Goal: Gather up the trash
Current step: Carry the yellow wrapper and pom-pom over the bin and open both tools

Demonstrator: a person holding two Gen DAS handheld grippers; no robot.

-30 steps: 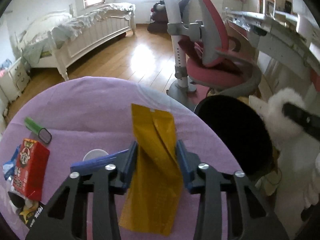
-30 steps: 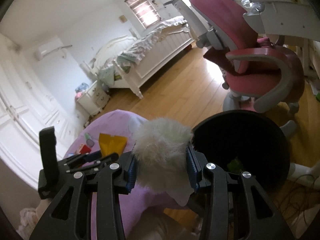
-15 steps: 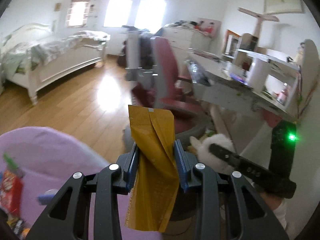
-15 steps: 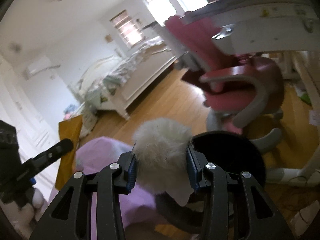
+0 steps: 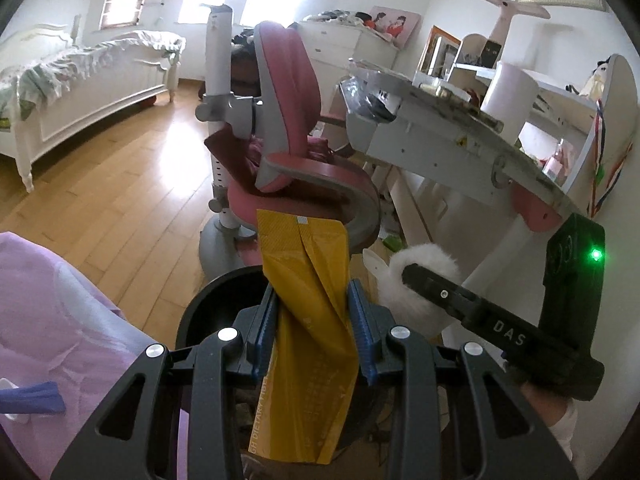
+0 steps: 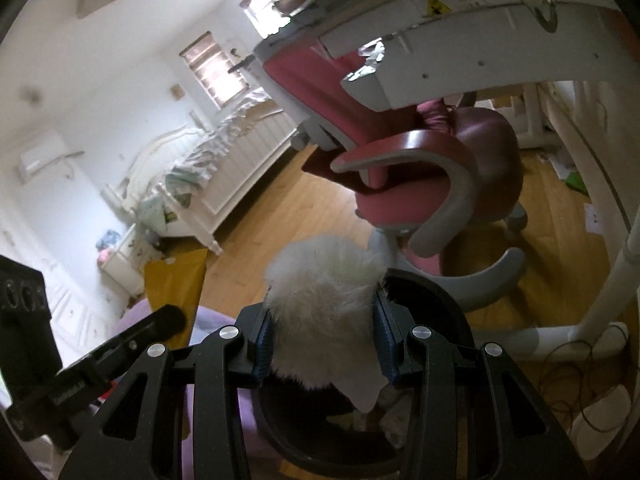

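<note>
Hovering both loads over the black bin (image 5: 208, 304) so each piece should drop inside.

I have the bin beside the purple table (image 5: 60, 320); my left gripper (image 5: 312, 332) clamps the yellow wrapper (image 5: 308, 280) upright above the rim, and my right gripper (image 6: 322, 344) pinches the white fluffy scrap (image 6: 320, 280) over the opening, ready to release.

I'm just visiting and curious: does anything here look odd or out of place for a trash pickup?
Yes: the right claw grips a white fluffy thing over the black bin. It looks more like a soft toy or slipper than trash. The left claw holds a crumpled yellow packet, ordinary rubbish.
</note>
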